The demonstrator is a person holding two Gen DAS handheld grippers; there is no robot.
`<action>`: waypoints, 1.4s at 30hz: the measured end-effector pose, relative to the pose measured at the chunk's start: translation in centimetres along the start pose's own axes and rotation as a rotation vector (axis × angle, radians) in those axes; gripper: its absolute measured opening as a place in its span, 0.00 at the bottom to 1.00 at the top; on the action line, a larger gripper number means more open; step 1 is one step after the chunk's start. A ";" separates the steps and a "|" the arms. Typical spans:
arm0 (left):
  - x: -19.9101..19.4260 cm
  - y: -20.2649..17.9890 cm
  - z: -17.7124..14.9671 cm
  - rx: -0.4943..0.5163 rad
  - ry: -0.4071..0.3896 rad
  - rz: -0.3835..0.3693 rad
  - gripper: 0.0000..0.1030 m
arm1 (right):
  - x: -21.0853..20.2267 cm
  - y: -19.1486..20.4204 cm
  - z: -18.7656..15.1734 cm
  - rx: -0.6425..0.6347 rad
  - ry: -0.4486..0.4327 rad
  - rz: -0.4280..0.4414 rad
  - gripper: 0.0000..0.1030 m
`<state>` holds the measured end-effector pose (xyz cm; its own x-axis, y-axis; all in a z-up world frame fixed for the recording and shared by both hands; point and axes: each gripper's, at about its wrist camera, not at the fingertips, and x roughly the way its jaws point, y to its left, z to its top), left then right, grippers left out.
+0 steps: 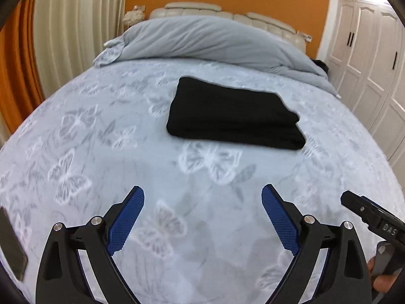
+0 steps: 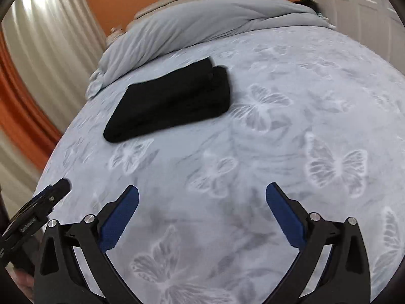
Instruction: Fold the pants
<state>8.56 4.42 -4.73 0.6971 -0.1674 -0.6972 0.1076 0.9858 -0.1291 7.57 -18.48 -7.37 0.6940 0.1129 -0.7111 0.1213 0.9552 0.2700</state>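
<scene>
The black pants [image 1: 234,115] lie folded into a compact rectangle on the light blue butterfly-print bed sheet [image 1: 126,167]. They also show in the right wrist view [image 2: 172,101], up and to the left. My left gripper [image 1: 202,195] is open and empty, held above the sheet well short of the pants. My right gripper [image 2: 202,193] is open and empty too, apart from the pants. The right gripper's body shows at the right edge of the left wrist view [image 1: 372,217]; the left gripper's body shows at the left edge of the right wrist view [image 2: 38,207].
A grey duvet [image 1: 215,40] is bunched along the head of the bed before a cream headboard [image 1: 227,12]. A dark phone [image 1: 11,243] lies on the sheet at the left. Curtains [image 1: 63,25] hang left; white wardrobes [image 1: 374,50] stand right.
</scene>
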 end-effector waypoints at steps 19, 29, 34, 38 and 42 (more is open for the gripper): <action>-0.3 2.2 -2.2 0.099 -0.044 0.121 0.89 | -0.8 2.3 -1.8 -0.175 -0.041 -0.091 0.96; 1.0 0.4 -1.8 0.136 -0.042 0.107 0.89 | -0.4 1.8 -1.5 -0.139 -0.041 -0.112 0.96; 1.2 -0.1 -1.7 0.136 -0.049 0.110 0.89 | -0.4 1.7 -1.5 -0.146 -0.036 -0.114 0.95; 1.4 -0.3 -1.6 0.131 -0.039 0.111 0.89 | -0.4 1.6 -1.6 -0.147 -0.038 -0.118 0.96; 1.5 -0.3 -1.6 0.126 -0.037 0.104 0.89 | -0.4 1.7 -1.7 -0.151 -0.037 -0.118 0.95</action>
<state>8.46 3.87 -6.87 0.7341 -0.0665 -0.6757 0.1200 0.9922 0.0328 6.31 -16.38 -7.74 0.7068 -0.0101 -0.7073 0.0979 0.9917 0.0837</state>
